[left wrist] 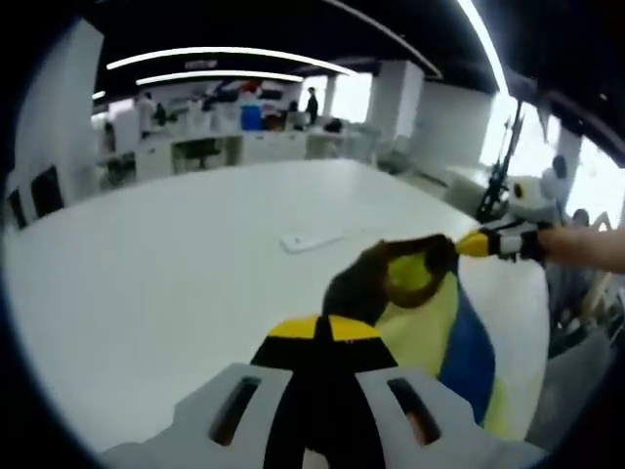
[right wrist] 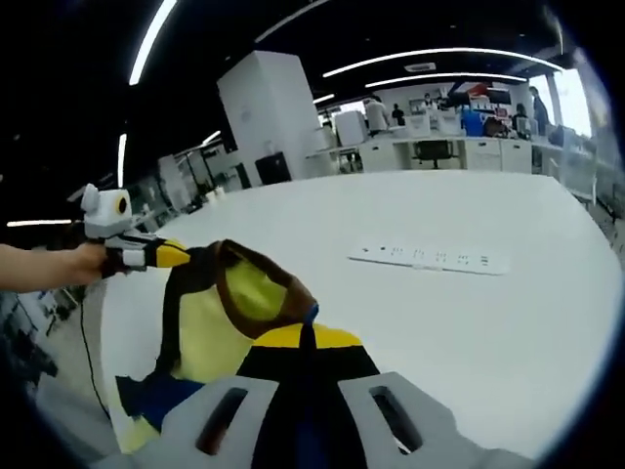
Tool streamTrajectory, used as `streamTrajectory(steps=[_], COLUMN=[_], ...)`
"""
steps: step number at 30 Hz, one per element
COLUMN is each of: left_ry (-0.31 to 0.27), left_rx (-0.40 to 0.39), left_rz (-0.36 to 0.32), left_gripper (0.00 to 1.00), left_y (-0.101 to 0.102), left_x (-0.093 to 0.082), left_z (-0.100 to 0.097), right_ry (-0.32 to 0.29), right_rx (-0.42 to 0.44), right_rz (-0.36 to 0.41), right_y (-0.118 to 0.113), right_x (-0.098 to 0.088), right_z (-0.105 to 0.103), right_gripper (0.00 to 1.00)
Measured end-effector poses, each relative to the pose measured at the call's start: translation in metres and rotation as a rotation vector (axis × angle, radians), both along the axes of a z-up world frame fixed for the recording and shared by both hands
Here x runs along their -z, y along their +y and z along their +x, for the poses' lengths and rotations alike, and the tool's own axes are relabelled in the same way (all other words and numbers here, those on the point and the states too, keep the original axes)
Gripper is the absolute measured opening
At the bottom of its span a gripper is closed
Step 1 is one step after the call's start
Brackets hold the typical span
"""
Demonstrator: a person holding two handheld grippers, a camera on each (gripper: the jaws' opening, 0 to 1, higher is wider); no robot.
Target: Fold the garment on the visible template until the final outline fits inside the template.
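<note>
In the left gripper view, the left tool (left wrist: 317,330) rises from the bottom centre of the frame with its yellow-tipped jaws pressed together on a brown edge of the garment (left wrist: 430,322). The cloth is yellow with a blue stripe and a dark brown collar, and it hangs to the right of this tool, lifted above the white worktop (left wrist: 176,264). At the right edge of the same frame the right tool (left wrist: 479,243) comes in, held by a hand (left wrist: 586,246), and its yellow tip touches the other end of the collar.

In the right gripper view the order is mirrored. At the left of the frame the left tool (right wrist: 168,256) pinches the far end of the collar. The garment (right wrist: 234,322) stretches from there toward the bottom centre, where the right tool (right wrist: 305,337) is closed on the near edge of the cloth. To the right, in the middle of the frame, a white power strip (right wrist: 430,258) lies on the worktop (right wrist: 488,332), well apart from the cloth.

I judge that the step in hand is an early one: the garment is held up by its collar between both tools, not yet laid flat. I cannot make out the template in these frames. The next move probably calls for lowering the cloth evenly and spreading it smooth before any fold.
</note>
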State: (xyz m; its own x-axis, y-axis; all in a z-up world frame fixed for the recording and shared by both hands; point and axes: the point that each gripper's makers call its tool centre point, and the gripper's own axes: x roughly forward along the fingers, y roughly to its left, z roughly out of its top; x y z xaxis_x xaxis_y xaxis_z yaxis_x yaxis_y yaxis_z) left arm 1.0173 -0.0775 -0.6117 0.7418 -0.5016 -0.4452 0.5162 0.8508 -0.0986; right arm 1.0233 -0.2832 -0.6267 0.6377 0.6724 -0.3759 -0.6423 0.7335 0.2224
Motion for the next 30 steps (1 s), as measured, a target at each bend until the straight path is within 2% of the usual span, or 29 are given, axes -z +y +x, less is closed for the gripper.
streamTrajectory(steps=[4,7,8,15,20,23,26,27,30], left_ry=[-0.075,-0.103,-0.124,-0.198,-0.277,-0.308,-0.331,-0.343,-0.374], left_rx=[0.016,0.019,0.012,-0.004,0.006,0.010,0.016,0.018,0.021], left_rz=[0.005,0.004,-0.012,-0.041,-0.024,-0.036,-0.039,-0.040,-0.049], left_gripper=[0.00,0.00,0.00,0.00,0.00,0.00,0.00,0.00,0.00], left_y=[-0.007,-0.008,-0.008,-0.009,-0.013,-0.016,-0.017,-0.018,-0.020], left_x=[-0.030,-0.044,-0.054,-0.091,-0.122,-0.137,-0.149,-0.155,-0.170], left_z=[-0.014,-0.022,-0.026,-0.044,-0.058,-0.064,-0.068,-0.070,-0.075], right_ry=[-0.046,-0.073,-0.093,-0.177,-0.257,-0.306,-0.321,-0.345,-0.374], right_rx=[0.016,0.024,0.030,0.052,0.060,0.062,0.069,0.075,0.084], right_rz=[0.026,0.039,0.044,0.074,0.082,0.064,0.076,0.082,0.090], right_y=[-0.002,-0.004,-0.005,-0.011,-0.015,-0.017,-0.019,-0.020,-0.021], right_x=[-0.025,-0.038,-0.048,-0.091,-0.124,-0.138,-0.151,-0.161,-0.175], right_z=[-0.007,-0.012,-0.016,-0.029,-0.042,-0.047,-0.053,-0.056,-0.061], right_gripper=[0.01,0.01,0.01,0.01,0.01,0.01,0.01,0.01,0.01])
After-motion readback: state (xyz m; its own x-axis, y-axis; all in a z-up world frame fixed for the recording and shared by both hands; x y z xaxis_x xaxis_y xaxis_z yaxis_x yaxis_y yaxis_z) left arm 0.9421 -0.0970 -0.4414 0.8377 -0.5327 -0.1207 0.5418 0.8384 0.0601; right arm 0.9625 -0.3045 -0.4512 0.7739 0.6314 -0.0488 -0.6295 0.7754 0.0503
